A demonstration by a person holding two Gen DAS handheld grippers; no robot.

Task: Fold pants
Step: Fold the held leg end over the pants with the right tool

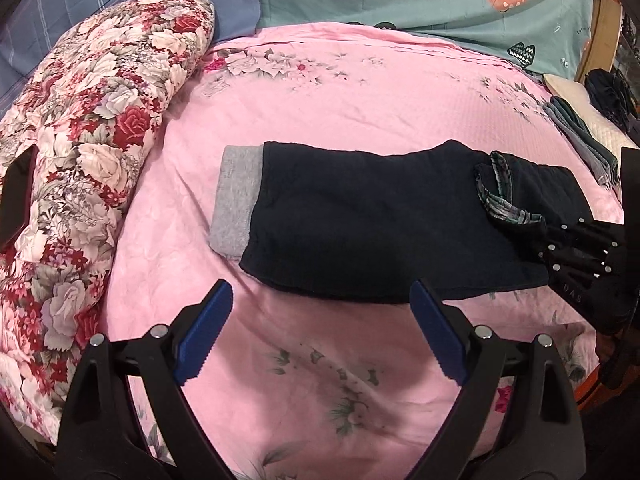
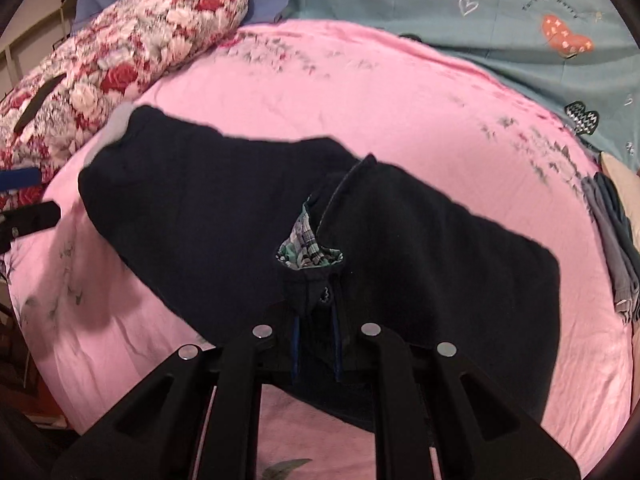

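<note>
The right gripper (image 2: 316,344) is seen clamped on a bunched piece of the dark navy pants (image 2: 224,232), its blue pads drawn close together with the cloth pinched between them at the near edge of the garment. Just beyond the pinch, a pocket lining (image 2: 308,248) of plaid cloth in green and white is turned out of the dark fabric. From the left wrist view the same gripper (image 1: 560,248) is seen at the right end of the pants (image 1: 360,220), with its black linkage laid over the cloth.

The left gripper (image 1: 320,332) is held with its jaws spread wide and nothing between them; its blue fingers (image 1: 208,328) are poised above the pink sheet (image 1: 320,400), just near of the pants' near edge.

The pants are laid across the middle of the bed, folded into a long band running left to right, with a grey cuff (image 1: 236,204) showing at the left end. The pink sheet, printed with faint flowers, is spread beneath. A floral quilt (image 1: 92,140) in red and white is heaped at the left. A teal blanket (image 1: 440,0) with hearts lies at the far side. A stack of folded grey clothes (image 1: 580,140) is seen at the far right edge.
</note>
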